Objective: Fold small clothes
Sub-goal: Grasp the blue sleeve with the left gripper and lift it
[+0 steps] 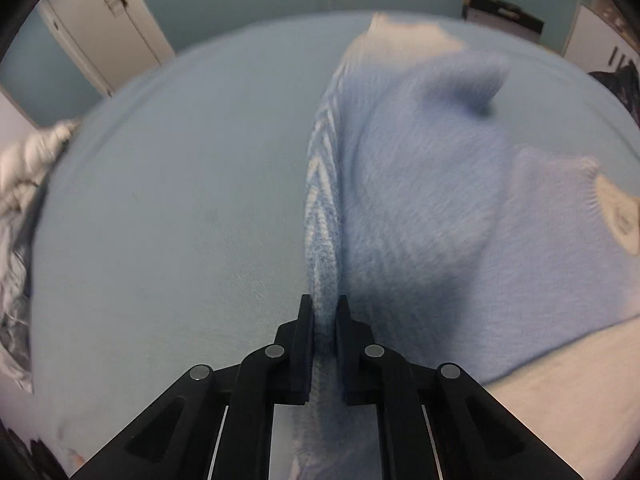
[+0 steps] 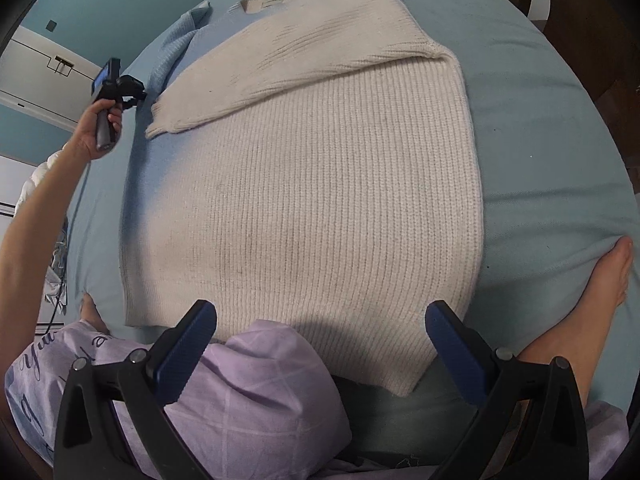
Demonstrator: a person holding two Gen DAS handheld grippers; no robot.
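Observation:
A cream ribbed sweater (image 2: 320, 180) lies flat on the bed, one sleeve (image 2: 300, 48) folded across its chest. My left gripper (image 1: 324, 304) is shut on a raised ridge of knit (image 1: 322, 208) that looks pale blue in this view, and the rest of the sweater (image 1: 420, 200) spreads to its right. In the right wrist view a hand holds the left gripper (image 2: 120, 84) at the sweater's far left, beside a bluish knit strip (image 2: 172, 52). My right gripper (image 2: 320, 320) hangs open over the sweater's near hem with nothing between its blue-padded fingers (image 2: 188, 340).
A light blue sheet (image 2: 540, 120) covers the bed. The person's knee in lilac fabric (image 2: 260, 380) sits under the right gripper, and a bare foot (image 2: 608, 280) rests at the right. Crumpled white cloth (image 1: 20, 200) lies off the bed's left edge. A white door (image 1: 100, 20) stands behind.

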